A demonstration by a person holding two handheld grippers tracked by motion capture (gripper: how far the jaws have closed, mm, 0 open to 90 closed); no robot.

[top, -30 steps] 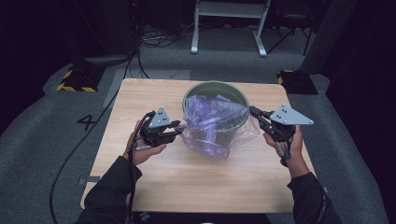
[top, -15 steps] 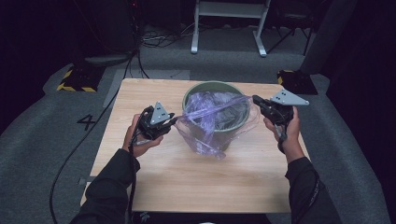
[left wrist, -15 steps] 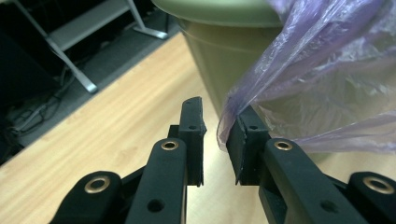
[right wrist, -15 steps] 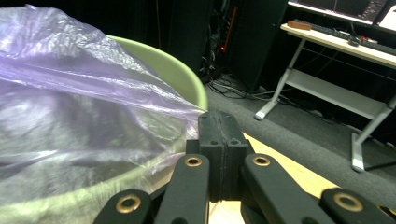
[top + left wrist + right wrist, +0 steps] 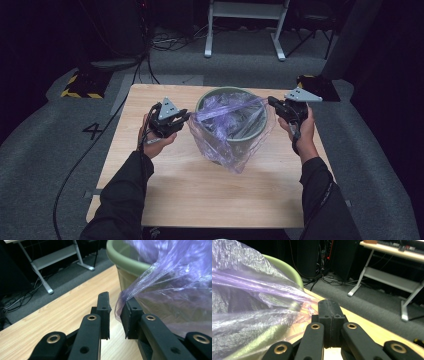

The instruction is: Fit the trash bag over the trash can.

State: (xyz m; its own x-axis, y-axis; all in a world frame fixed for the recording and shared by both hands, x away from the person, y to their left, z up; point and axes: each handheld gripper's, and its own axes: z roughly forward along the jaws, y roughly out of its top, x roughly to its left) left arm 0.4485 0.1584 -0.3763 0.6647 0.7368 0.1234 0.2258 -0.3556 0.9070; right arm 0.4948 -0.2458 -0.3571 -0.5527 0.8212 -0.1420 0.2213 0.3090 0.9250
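A: Right gripper (image 5: 274,103) is sitting further out past the bin (image 5: 231,123) rim than a second ago, so the bag (image 5: 227,131) is stretched flatter across the mouth. Left gripper (image 5: 186,117) has been closing; its jaws are narrower now.

B: Is it holding anything?

A: Not quite. In the left gripper view there's a gap between the jaws, and the bag edge (image 5: 121,305) is draped on one jaw only, not pinched. In the right gripper view the right gripper (image 5: 330,305) is clamped flat on a twisted strand of bag.

B: Where's the bag sitting?

A: Part inside the bin, part hanging down the near wall onto the table (image 5: 200,190). Bin's at table centre, toward the far edge.

B: Tips for the step?

A: My guess is they're fitting the liner over the rim. Left should be nudging in so the film gets between both pads before closing fully. Then be pulling both sides apart gently, level with the rim; thin film is probably tearing if yanked. Watch the light bin doesn't slide.
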